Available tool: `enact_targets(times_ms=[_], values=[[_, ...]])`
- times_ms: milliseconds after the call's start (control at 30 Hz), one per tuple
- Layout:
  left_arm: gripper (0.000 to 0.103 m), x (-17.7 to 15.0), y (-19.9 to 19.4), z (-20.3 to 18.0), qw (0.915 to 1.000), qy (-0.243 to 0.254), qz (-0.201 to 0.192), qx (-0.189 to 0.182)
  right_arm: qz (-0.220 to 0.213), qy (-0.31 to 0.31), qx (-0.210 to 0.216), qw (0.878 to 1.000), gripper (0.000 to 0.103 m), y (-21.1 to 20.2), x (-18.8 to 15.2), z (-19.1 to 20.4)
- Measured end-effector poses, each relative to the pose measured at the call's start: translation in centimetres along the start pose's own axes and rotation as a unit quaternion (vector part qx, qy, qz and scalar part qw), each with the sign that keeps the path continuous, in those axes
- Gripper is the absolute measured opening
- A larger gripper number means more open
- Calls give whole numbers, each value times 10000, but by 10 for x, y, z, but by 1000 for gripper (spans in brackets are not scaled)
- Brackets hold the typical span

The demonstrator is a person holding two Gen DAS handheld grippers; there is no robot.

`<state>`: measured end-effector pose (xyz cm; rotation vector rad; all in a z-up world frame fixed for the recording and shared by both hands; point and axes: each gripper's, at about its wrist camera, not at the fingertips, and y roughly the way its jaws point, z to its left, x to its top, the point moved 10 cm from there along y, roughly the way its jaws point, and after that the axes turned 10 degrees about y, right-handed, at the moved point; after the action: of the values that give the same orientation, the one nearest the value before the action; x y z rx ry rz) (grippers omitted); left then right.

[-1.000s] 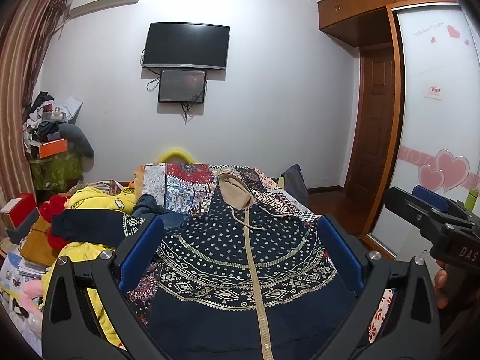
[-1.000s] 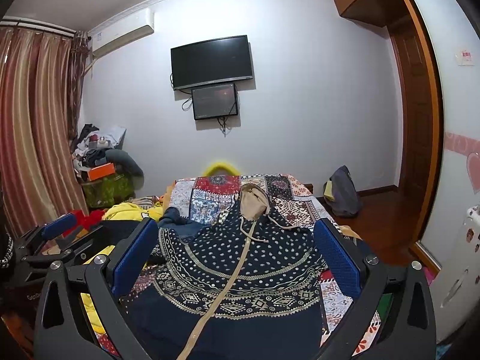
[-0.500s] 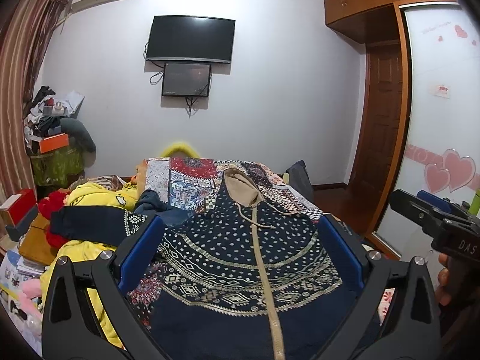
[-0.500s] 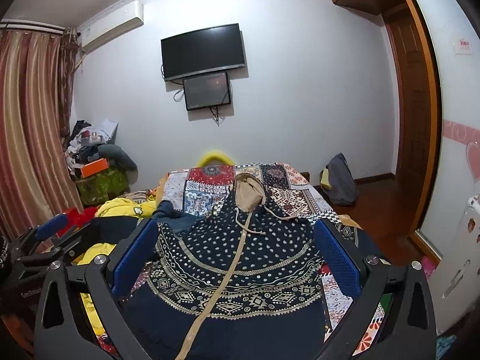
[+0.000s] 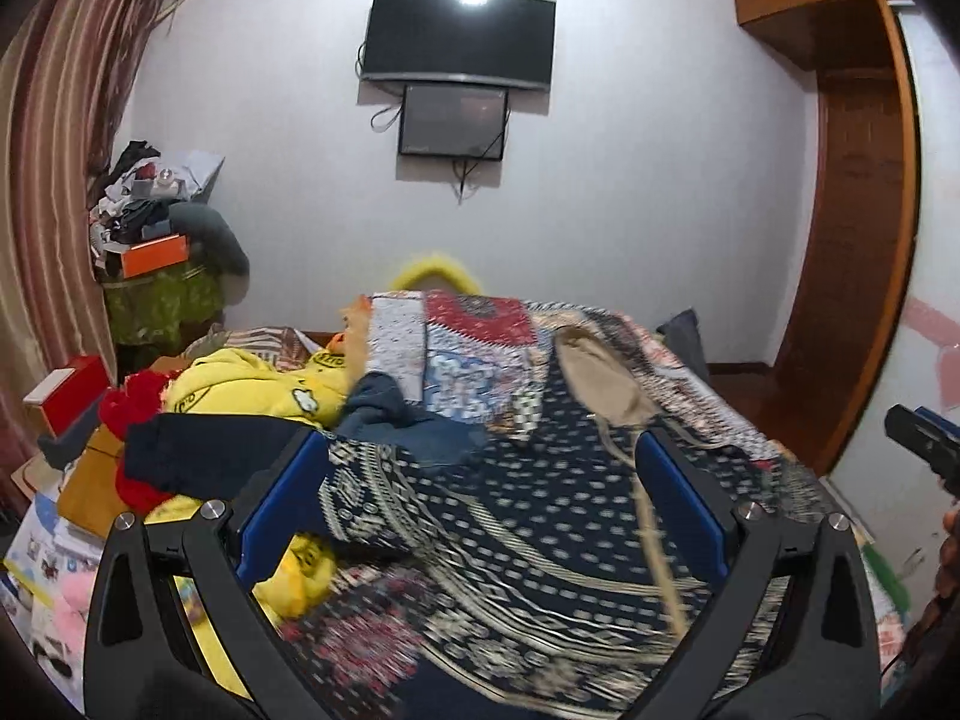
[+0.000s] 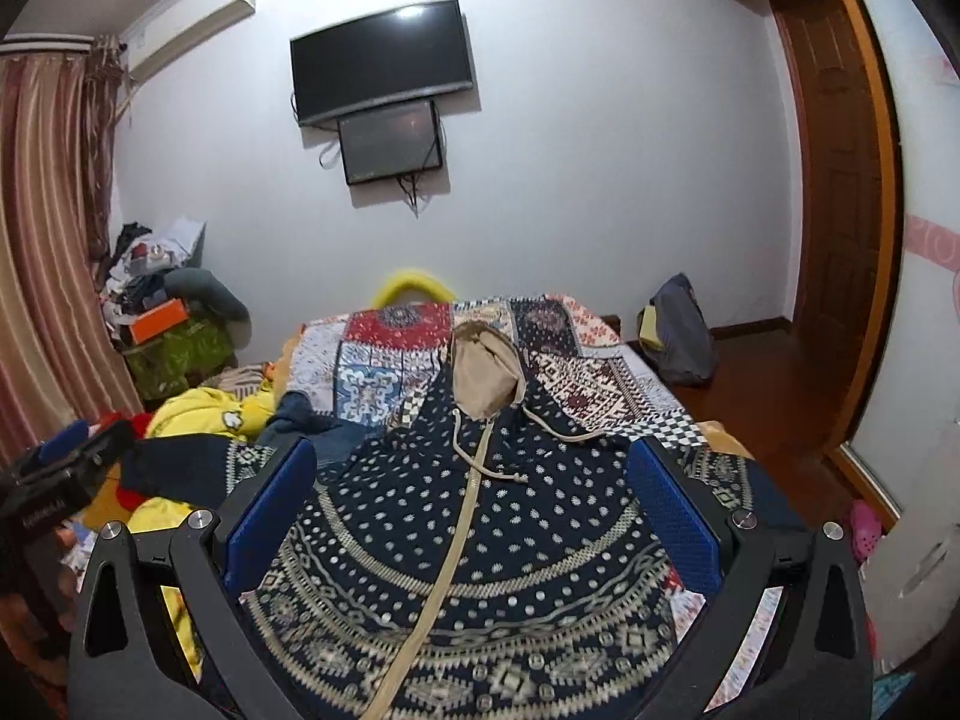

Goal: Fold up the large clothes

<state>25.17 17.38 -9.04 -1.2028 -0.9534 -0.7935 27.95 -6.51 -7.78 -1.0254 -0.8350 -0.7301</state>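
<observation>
A large navy hooded garment with white dots, patterned bands and a beige zip strip [image 6: 480,540] lies spread flat on the bed, its beige hood [image 6: 483,375] toward the far end. It also shows in the left wrist view [image 5: 528,516], blurred. My left gripper [image 5: 480,480] is open and empty above the garment's left part. My right gripper [image 6: 471,486] is open and empty above its middle. The left gripper's body appears at the left edge of the right wrist view [image 6: 54,480]; the right gripper's tip appears in the left wrist view [image 5: 924,444].
The bed has a patchwork cover [image 6: 588,378]. Yellow, red and navy clothes [image 5: 240,390] are heaped at the bed's left side. A cluttered stand [image 5: 162,276] is by the curtain. A grey bag [image 6: 681,330] sits on the floor. A wooden door [image 5: 852,252] is on the right.
The left gripper has swung left and tilted down, so its view is now blurred and shows more of the clothes heap. The right gripper has dipped slightly. Both stay open.
</observation>
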Motion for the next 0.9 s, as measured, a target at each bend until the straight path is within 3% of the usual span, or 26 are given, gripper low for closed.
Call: enact_targets(times_ms=[200, 333, 500, 600, 700, 800, 900], values=[[103, -19, 69, 77, 9983, -59, 477, 334, 517, -128, -243, 9983, 103, 71, -18, -8], [103, -54, 110, 126, 9931, -24, 999, 621, 1085, -244, -529, 9924, 103, 123, -43, -21], [103, -116, 151, 182, 9797, -781, 1761, 557, 1916, -180, -638, 9792, 103, 167, -81, -32], [103, -156, 167, 208, 9640, -1507, 2172, 303, 2377, -118, -622, 9693, 103, 188, -101, -35], [102, -189, 178, 225, 9416, -2347, 2416, -44, 2621, -79, -556, 9634, 103, 196, -113, -35], [93, -205, 190, 237, 9208, -3054, 2398, -368, 2732, -43, -490, 9607, 103, 196, -116, -34], [92, -209, 199, 245, 9030, -3611, 2251, -594, 2748, -38, -454, 9604, 103, 197, -117, -33]])
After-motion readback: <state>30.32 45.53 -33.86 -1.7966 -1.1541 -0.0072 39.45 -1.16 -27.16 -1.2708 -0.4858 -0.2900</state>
